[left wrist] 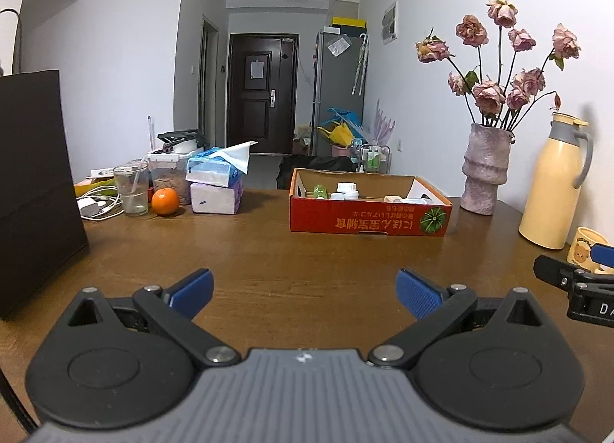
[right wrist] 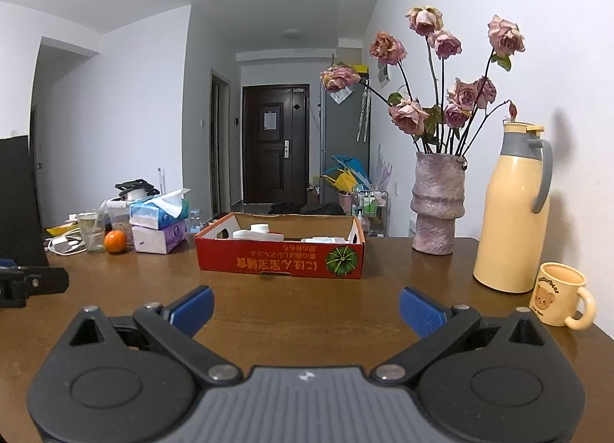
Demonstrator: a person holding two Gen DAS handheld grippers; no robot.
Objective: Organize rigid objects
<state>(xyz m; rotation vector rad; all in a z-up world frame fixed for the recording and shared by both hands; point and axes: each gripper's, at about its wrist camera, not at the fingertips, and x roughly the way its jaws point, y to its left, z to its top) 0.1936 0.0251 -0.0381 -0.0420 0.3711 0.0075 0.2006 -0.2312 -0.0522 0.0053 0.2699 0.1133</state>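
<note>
Left wrist view looks across a brown wooden bench (left wrist: 268, 251) toward a red cardboard box (left wrist: 370, 214) printed with a green pumpkin. White bottles (left wrist: 347, 190) and a green bottle (left wrist: 319, 190) lie inside the box, along with other white items too small to make out. The left gripper (left wrist: 305, 291) hangs low over the bare wood on the near side of the box, its blue fingers (left wrist: 192, 291) spread wide apart with nothing between them. Part of the right gripper (left wrist: 575, 282) shows at the right edge of this view.

To the right of the box stands a rough pink vase (left wrist: 485, 170) of dried roses, then a cream flask (left wrist: 552, 182) with a grey handle, then a cream mug (right wrist: 558, 293) with a bear on it, nearest the camera. To the left of the box sit two stacked tissue packs (left wrist: 217, 186), an orange (left wrist: 165, 202), a clear glass (left wrist: 131, 190) and a white charger with its cable (left wrist: 94, 207). A dark bag (left wrist: 34, 190) stands far left of the box.

From the right wrist view, the right gripper (right wrist: 306, 308) also sits on the near side of the box, its blue fingers (right wrist: 418, 310) wide open and empty above the bench (right wrist: 383, 289). The box (right wrist: 280, 261) is well apart from both grippers
</note>
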